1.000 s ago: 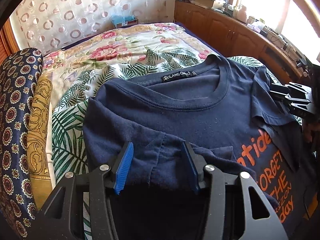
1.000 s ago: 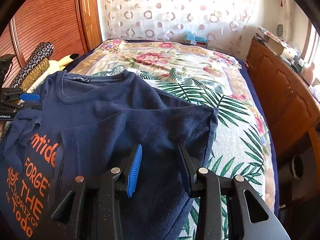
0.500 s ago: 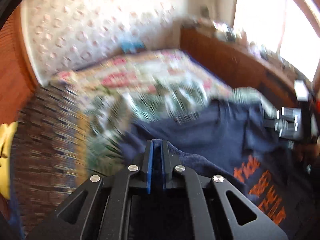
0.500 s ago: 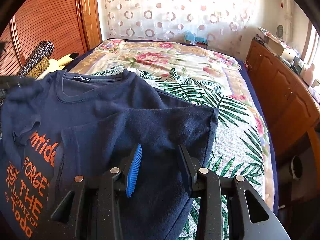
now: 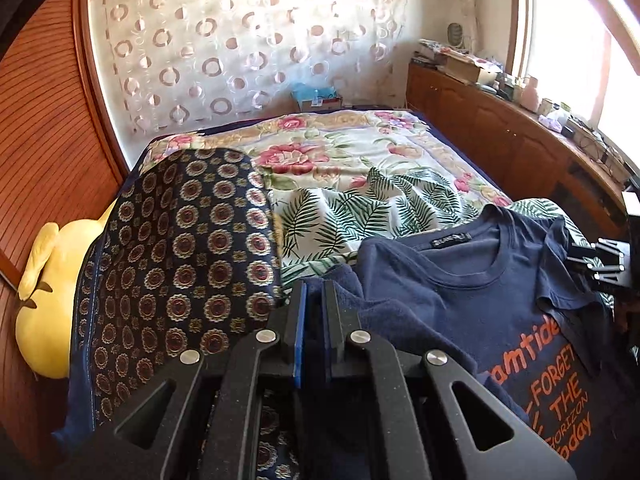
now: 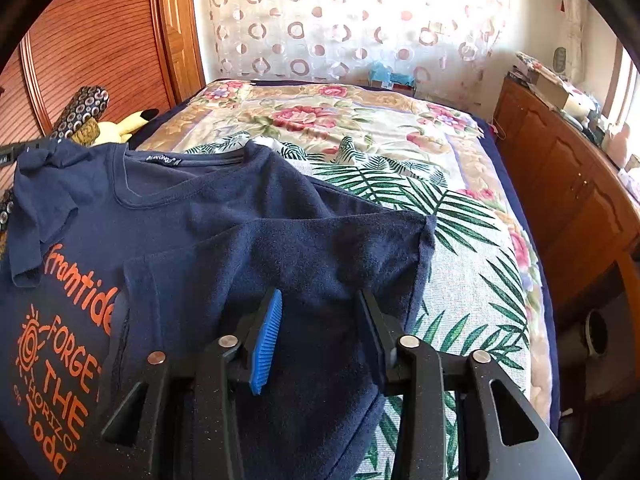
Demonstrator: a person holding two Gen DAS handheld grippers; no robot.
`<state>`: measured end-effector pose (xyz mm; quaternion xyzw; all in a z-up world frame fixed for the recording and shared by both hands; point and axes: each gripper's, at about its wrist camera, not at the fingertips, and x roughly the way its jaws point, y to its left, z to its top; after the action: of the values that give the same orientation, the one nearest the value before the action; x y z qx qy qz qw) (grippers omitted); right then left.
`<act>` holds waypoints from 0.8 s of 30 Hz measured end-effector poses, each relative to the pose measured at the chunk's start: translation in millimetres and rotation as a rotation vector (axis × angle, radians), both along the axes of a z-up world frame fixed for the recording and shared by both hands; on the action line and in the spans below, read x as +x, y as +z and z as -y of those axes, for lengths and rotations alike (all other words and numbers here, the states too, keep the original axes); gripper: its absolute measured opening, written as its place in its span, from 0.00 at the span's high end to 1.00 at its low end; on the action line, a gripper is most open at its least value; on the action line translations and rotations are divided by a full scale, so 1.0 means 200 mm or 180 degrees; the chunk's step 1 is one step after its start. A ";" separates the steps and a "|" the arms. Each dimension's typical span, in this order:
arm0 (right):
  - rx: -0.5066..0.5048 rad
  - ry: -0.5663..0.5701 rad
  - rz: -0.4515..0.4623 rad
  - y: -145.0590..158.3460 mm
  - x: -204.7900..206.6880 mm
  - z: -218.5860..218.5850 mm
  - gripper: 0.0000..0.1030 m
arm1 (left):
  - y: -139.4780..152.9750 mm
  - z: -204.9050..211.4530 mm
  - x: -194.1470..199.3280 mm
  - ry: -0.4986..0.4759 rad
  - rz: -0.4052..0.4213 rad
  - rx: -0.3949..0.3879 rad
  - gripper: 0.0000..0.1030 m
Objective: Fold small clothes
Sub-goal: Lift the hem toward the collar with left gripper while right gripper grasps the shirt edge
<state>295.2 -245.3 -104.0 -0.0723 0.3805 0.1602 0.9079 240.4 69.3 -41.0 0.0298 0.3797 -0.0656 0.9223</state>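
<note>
A navy T-shirt (image 5: 472,304) with orange lettering lies face up on the bed. My left gripper (image 5: 315,300) is shut on its left sleeve (image 5: 344,284) and holds it lifted and pulled outward. In the right wrist view the shirt (image 6: 208,216) has its right side folded over the front. My right gripper (image 6: 320,312) is open, its jaws hovering over that folded panel (image 6: 320,248). The left gripper shows at the far left edge (image 6: 16,150), pinching the sleeve. The right gripper shows at the right edge of the left wrist view (image 5: 600,264).
The bed has a floral and palm-leaf cover (image 5: 360,184). A patterned navy cushion (image 5: 180,264) and a yellow plush toy (image 5: 52,292) lie at the bed's left. A wooden cabinet (image 6: 568,184) with clutter runs along the right, a wooden wardrobe (image 6: 92,48) at the left.
My left gripper closed on the left sleeve, then lifted and pulled it outward to the left. The right gripper stayed open and still over the folded panel.
</note>
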 end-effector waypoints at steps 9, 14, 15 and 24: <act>-0.0141 -0.0206 -0.0023 0.02 0.13 0.10 0.45 | 0.03 0.04 -0.02 -0.0065 0.0074 -0.0057 0.92; -0.0016 -0.0212 -0.0130 0.01 0.22 0.10 0.45 | 0.05 0.05 -0.04 -0.0085 0.0096 -0.0049 0.92; -0.0021 -0.0197 -0.0144 0.01 0.24 0.09 0.45 | 0.05 0.05 -0.04 -0.0092 0.0100 -0.0040 0.92; -0.0114 0.0280 -0.0107 0.05 0.19 -0.02 0.96 | 0.09 0.09 -0.14 -0.0179 0.0180 -0.0050 0.93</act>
<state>333.7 -241.7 -93.1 -0.1025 0.3949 0.1943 0.8921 212.0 51.6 -22.1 0.0351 0.3519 -0.0936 0.9307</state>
